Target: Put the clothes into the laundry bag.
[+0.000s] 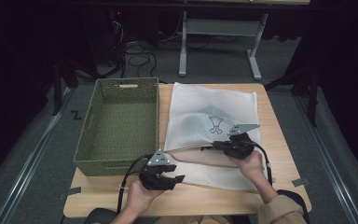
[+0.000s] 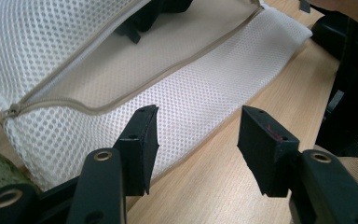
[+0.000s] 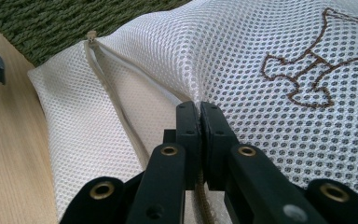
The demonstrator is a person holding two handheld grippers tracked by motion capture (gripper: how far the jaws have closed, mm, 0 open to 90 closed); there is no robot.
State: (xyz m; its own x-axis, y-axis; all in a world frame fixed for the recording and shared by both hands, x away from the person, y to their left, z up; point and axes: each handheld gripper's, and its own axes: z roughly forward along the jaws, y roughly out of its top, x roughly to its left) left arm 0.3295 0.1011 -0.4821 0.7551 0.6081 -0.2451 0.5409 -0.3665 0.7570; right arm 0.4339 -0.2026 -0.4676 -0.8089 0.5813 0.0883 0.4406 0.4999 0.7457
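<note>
right gripper view: mesh bag pinched at its open zip edge

in the right gripper view the right gripper [image 3: 199, 112] has its two black jaws clamped tight on the upper edge of the white mesh laundry bag [image 3: 242, 60], right at the zip opening, lifting that layer. the beige zipper [image 3: 103, 77] runs away from the jaws toward its end near the green woven basket [image 3: 56, 23]. a brown embroidered motif [image 3: 307, 74] sits on the mesh beside the jaws.

in the left gripper view the left gripper [image 2: 198, 133] is released, jaws apart with nothing between them, hovering over the wooden table [image 2: 242, 186] just beside the bag's lower edge [image 2: 182, 102]. the bag's mouth gapes beyond it, pale lining showing.

in the high view the left gripper [image 1: 165, 175] is near the table's front edge, by the basket's [image 1: 121, 121] front corner; the right gripper [image 1: 226, 144] is on the bag [image 1: 200, 105], which lies flat to the right of the basket, touching it.
</note>
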